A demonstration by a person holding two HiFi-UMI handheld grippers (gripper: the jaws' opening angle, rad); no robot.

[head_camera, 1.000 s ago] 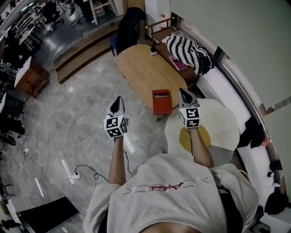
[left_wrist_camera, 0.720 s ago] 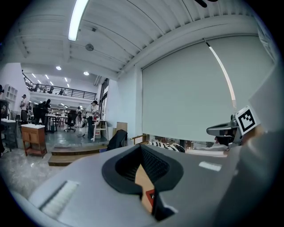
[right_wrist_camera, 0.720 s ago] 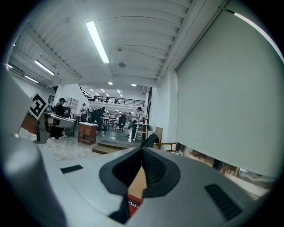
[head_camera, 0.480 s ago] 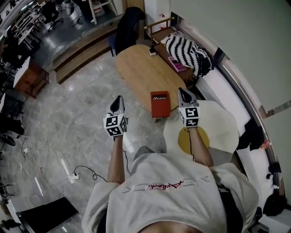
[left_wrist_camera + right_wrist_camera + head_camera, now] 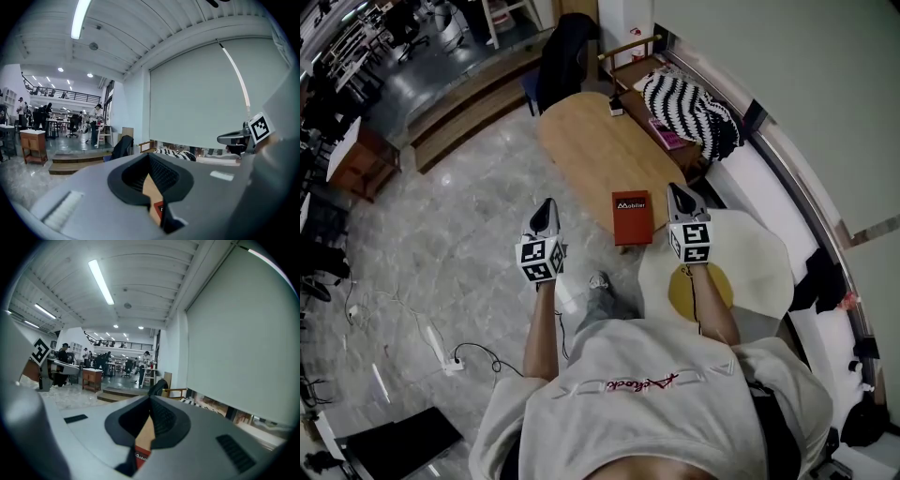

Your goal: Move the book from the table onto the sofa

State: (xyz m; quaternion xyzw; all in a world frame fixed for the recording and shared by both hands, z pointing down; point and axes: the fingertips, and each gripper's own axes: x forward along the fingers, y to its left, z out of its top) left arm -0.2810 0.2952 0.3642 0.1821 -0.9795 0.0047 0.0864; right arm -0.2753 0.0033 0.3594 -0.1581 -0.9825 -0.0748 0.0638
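The red book [image 5: 632, 217] lies flat on the near end of the oval wooden surface [image 5: 591, 141], its white title facing up. It sits between the two tongs, closer to the right tongs [image 5: 676, 191] than to the left tongs [image 5: 546, 204], and neither touches it. Both tongs are pressed together with nothing pinched. In each gripper view the dark pads meet, and a sliver of the red cover and pale wood shows through the gap below them. Both point almost level toward the far end of the surface. The left tongs hang over the grey marble floor [image 5: 459, 234], well off the surface's left edge. Beneath and behind the right tongs spreads a round white cushion with a yellow centre [image 5: 750, 262]. Ahead and to the right of the right tongs, a black-and-white striped blanket [image 5: 689, 108] is heaped beside the white sofa [image 5: 748, 173] along the wall. A small dark object [image 5: 617, 106] rests at the surface's far end. Beyond it stands a dark chair [image 5: 567, 56]. Behind the left tongs, a cable [image 5: 473, 352] trails across the floor.
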